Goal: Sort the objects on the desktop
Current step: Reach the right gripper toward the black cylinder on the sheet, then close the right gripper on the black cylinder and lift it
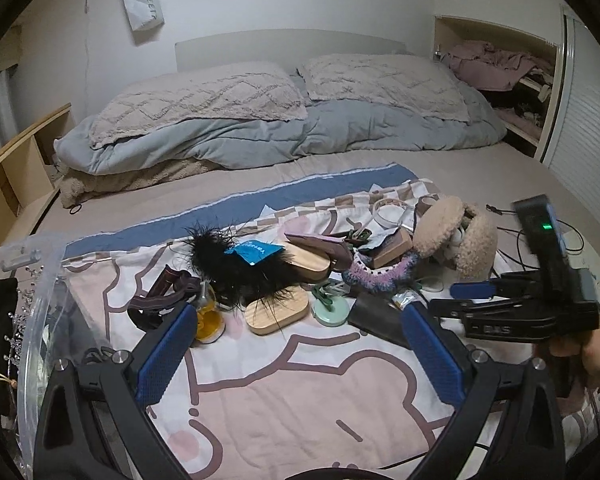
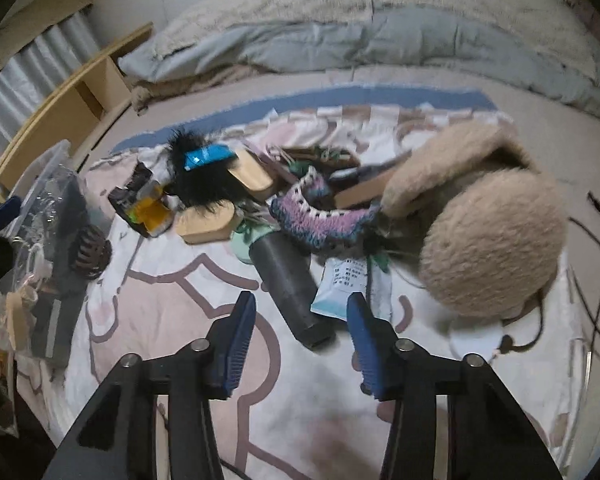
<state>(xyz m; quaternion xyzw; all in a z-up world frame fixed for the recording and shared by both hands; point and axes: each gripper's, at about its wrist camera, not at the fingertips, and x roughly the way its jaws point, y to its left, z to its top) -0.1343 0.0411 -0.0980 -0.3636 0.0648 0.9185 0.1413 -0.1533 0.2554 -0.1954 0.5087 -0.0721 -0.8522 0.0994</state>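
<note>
Clutter lay heaped on a pink-and-white patterned quilt (image 1: pixel 300 400) spread over the bed. The left gripper (image 1: pixel 300 320) hung above the near part of the quilt, jaws wide apart, nothing between them; beyond its tips sat a small amber bottle (image 1: pixel 209 322), two wooden oval blocks (image 1: pixel 278 311), a mint-green round piece (image 1: pixel 332 312) and a black feathery tuft (image 1: pixel 236 264) with a blue tag on it. The right gripper (image 2: pixel 298 336) came in from the right, held in a hand (image 1: pixel 588 360), jaws partly apart and gripping nothing; a dark cylinder (image 2: pixel 290 280) lay just beyond its tips, a white-and-blue packet (image 2: pixel 348 284) beside that. Fluffy beige earmuffs (image 2: pixel 488 240) sat at the right of the heap, a purple crocheted band (image 2: pixel 320 216) just left of them. A clear plastic bin (image 1: pixel 44 300) stood at the quilt's left edge, things already in it.
</note>
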